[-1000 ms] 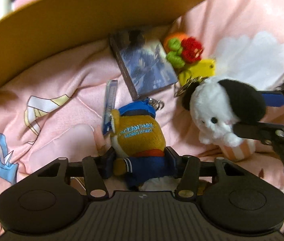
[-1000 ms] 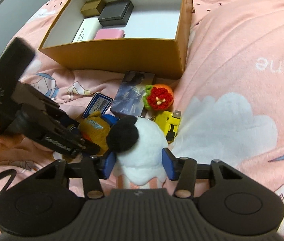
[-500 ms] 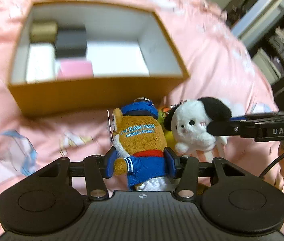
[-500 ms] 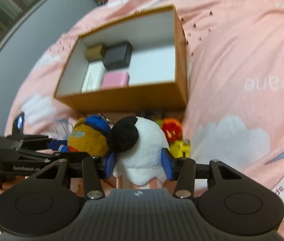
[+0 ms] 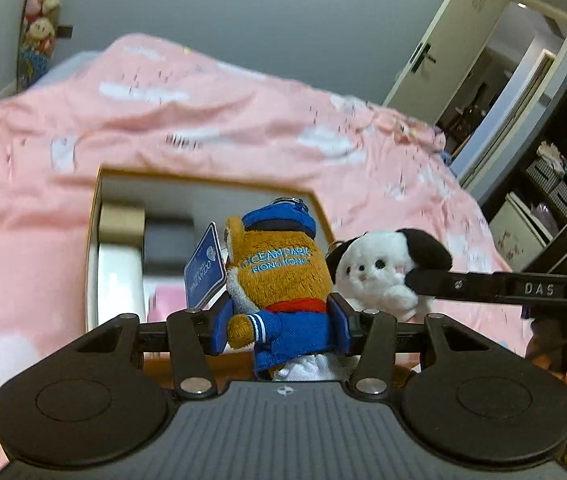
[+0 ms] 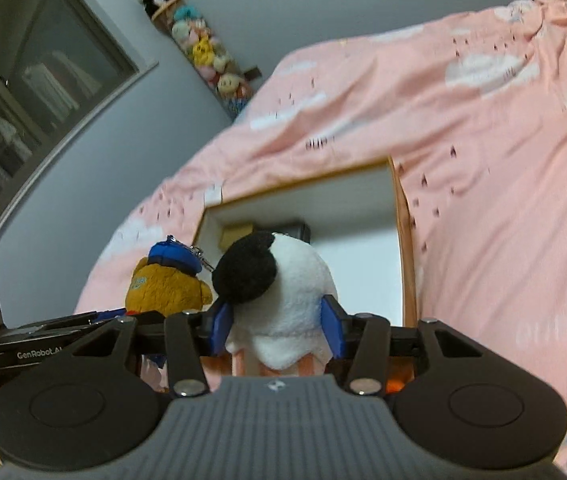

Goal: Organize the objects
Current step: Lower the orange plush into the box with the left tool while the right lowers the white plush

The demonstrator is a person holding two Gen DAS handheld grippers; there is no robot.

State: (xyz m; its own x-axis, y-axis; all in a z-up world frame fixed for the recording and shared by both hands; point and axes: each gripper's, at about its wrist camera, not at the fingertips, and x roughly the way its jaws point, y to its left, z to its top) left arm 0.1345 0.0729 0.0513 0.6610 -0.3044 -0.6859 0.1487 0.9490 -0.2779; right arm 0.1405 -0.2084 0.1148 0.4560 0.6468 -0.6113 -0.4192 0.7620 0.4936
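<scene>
My left gripper point(image 5: 281, 322) is shut on a brown plush bear point(image 5: 279, 276) with a blue cap, blue jacket and a blue hang tag, held in the air near the box's near wall. My right gripper point(image 6: 277, 326) is shut on a white plush dog point(image 6: 283, 292) with black ears, held just right of the bear; the dog also shows in the left wrist view point(image 5: 379, 272). Behind both toys lies an open brown cardboard box point(image 5: 95, 216), also seen in the right wrist view point(image 6: 403, 240), with several small boxes in its left part.
The box rests on a pink bedspread point(image 6: 483, 140). A gold box point(image 5: 121, 220) and a dark box point(image 5: 167, 240) sit inside at the back left, with white and pink ones nearer. Grey wall, a hanging row of plush toys point(image 6: 203, 48) and a doorway point(image 5: 515, 80) lie beyond.
Both grippers have lifted their plush toys off the bedspread and tilted up towards the box. The card, yellow item and crochet toy on the bedspread have dropped out of view.
</scene>
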